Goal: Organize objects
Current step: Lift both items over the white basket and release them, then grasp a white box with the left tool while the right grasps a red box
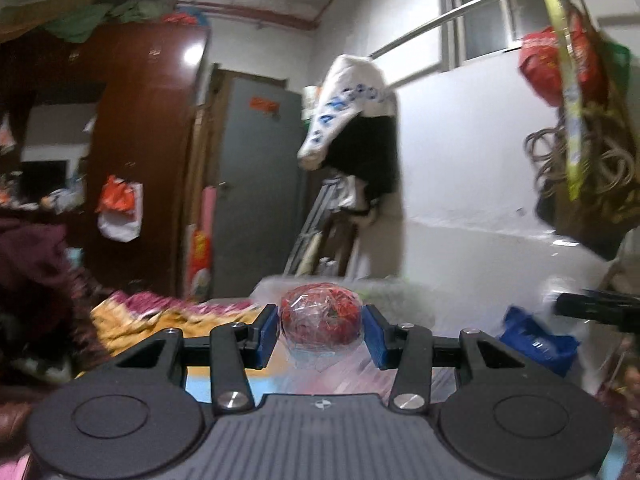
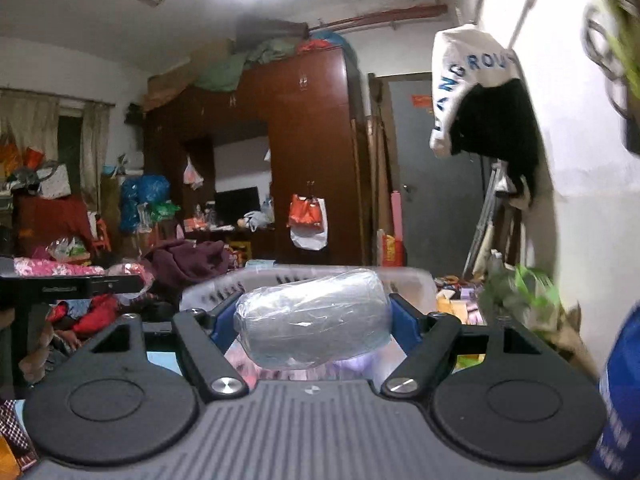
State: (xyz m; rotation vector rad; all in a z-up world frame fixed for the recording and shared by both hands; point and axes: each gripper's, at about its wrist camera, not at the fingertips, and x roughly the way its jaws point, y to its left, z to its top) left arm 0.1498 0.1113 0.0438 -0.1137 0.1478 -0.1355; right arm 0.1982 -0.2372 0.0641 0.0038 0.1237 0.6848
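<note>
Clutter filled the room on every side: a dark wooden wardrobe [image 2: 308,152] with bundles piled on top, a grey door [image 1: 256,184], and a white cloth bag [image 1: 348,108] hanging over dark clothing on the pale wall.

Both tools were loaded. The left gripper [image 1: 321,326] was clamped on a red ball wrapped in clear film [image 1: 320,320], its blue pads [image 1: 267,330] pressing the ball from either side. The right gripper [image 2: 312,322] was closed around a grey roll sealed in clear plastic [image 2: 314,320], which lay crosswise between the jaws and filled the gap. Each item was held up off the surface below, level with the far edge of a pale plastic basket [image 2: 416,284] just beyond the right-hand tool.

Judged from that, the picking-up seemed done for these two things, and the putting-away remained; the basket looked the likely place, though its contents could not be made out.

Around them lay a yellow and pink patterned cloth [image 1: 160,316], a maroon garment [image 2: 188,260], and a blue bag [image 1: 536,340] near the other tool's black tip. A hanging bag with coiled cord [image 1: 584,152] dangled close on the right and could snag a raised hand.
</note>
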